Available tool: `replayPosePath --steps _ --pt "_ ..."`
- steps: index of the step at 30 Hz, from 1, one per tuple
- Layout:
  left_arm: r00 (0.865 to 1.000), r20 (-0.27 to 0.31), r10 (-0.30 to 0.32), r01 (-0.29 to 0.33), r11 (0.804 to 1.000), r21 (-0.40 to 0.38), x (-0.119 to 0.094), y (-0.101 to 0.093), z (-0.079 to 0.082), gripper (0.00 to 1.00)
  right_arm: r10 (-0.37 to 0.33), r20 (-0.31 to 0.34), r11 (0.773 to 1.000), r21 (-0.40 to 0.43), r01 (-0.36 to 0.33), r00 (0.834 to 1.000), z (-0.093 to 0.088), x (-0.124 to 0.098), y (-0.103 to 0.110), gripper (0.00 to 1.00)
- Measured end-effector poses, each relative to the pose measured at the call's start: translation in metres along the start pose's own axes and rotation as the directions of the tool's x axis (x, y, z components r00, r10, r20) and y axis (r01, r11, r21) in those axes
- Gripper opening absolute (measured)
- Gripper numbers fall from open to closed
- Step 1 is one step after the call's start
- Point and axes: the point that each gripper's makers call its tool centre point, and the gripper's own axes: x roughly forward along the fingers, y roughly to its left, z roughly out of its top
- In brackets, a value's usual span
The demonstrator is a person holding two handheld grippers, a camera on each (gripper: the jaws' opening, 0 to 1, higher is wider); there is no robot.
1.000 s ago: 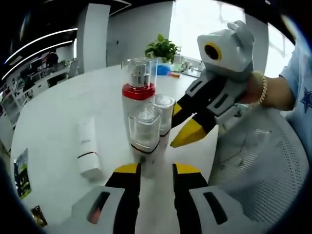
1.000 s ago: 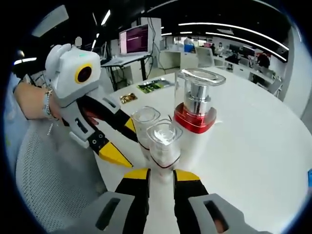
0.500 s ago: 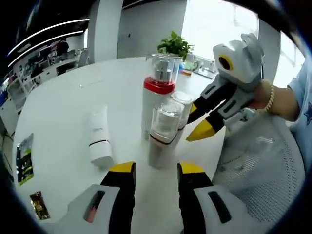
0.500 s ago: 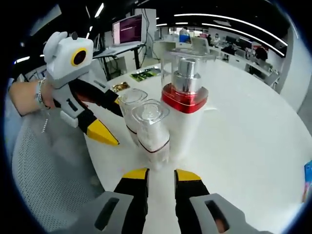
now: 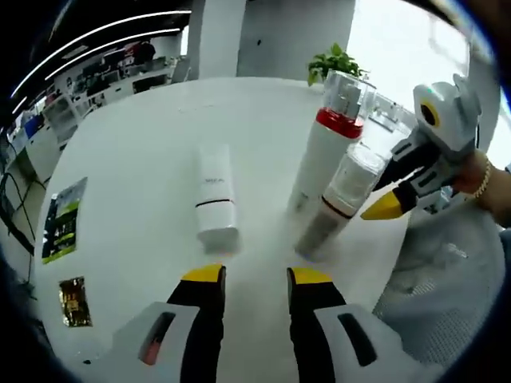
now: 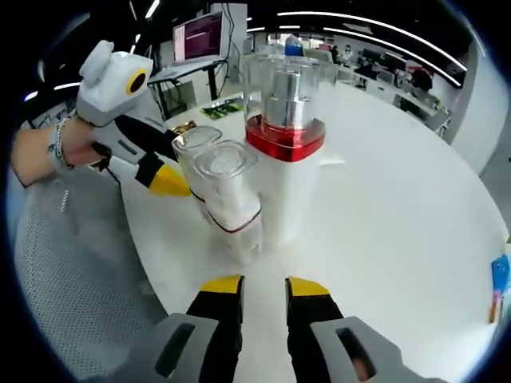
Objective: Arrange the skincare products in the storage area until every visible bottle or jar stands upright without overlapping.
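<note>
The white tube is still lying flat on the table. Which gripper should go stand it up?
Left, probably. In the left gripper view the tube lies just ahead of the left gripper, whose jaws are open and empty. The right gripper sits beyond the standing bottles, which are in its way.

— Where are we?
— An open-plan office. At eleven o'clock in our right gripper view a lit monitor (image 6: 197, 37) stands on a desk (image 6: 185, 73).
— More?
— Ceiling light strips (image 6: 359, 28), a potted plant (image 5: 335, 61), this round white table (image 5: 152, 159).
</note>
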Motion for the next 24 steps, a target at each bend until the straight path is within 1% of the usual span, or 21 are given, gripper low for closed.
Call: replayPosePath --steps 2,5,7,8,11,14,15,19,21,23,24 --pt "1.0 0.013 0.016 -0.016 1.0 -0.026 -0.001 0.007 0.003 0.27 -0.011 -0.007 1.0 0.003 0.011 1.0 -0.002 -0.001 -0.002 0.15" --pt "1.0 0.026 0.017 -0.015 0.996 -0.085 -0.001 0.013 0.008 0.29 -0.013 0.009 1.0 0.024 0.013 1.0 0.001 -0.003 -0.005 0.15" --pt "0.999 0.025 0.031 -0.029 0.995 -0.095 0.001 0.02 0.011 0.3 -0.009 0.015 0.999 0.039 0.008 1.0 0.002 -0.003 -0.005 0.15" --pt "0.998 0.025 0.049 -0.047 0.994 -0.097 0.004 0.024 0.014 0.3 -0.013 0.017 0.999 0.039 0.012 1.0 0.002 -0.003 -0.005 0.15" --pt "0.998 0.016 0.06 -0.058 0.994 -0.092 0.011 0.027 0.018 0.3 -0.032 0.01 0.999 0.033 0.031 0.999 0.001 -0.004 -0.008 0.15" --pt "0.998 0.012 0.056 -0.055 0.995 -0.078 0.02 0.025 0.022 0.29 -0.053 -0.004 0.997 0.054 0.053 0.999 -0.003 -0.003 -0.014 0.15" --pt "0.998 0.018 0.058 -0.056 0.996 -0.064 0.022 0.023 0.026 0.29 -0.06 -0.007 0.996 0.064 0.06 0.998 -0.004 -0.004 -0.016 0.15" --pt "0.998 0.036 0.061 -0.059 0.997 -0.049 0.031 0.021 0.037 0.29 -0.096 0.005 0.99 0.104 0.095 0.995 -0.004 -0.007 -0.026 0.15" --pt "0.998 0.017 0.067 -0.066 0.997 -0.034 0.036 0.022 0.036 0.28 -0.109 0.005 0.987 0.119 0.108 0.994 -0.004 -0.008 -0.03 0.15" --pt "0.997 -0.009 0.077 -0.078 0.997 -0.013 0.04 0.025 0.032 0.24 -0.128 0.007 0.985 0.12 0.126 0.992 -0.004 -0.009 -0.033 0.15" --pt "0.997 -0.002 0.073 -0.073 0.997 -0.008 0.04 0.025 0.033 0.23 -0.135 0.01 0.984 0.122 0.133 0.991 -0.003 -0.01 -0.035 0.15"
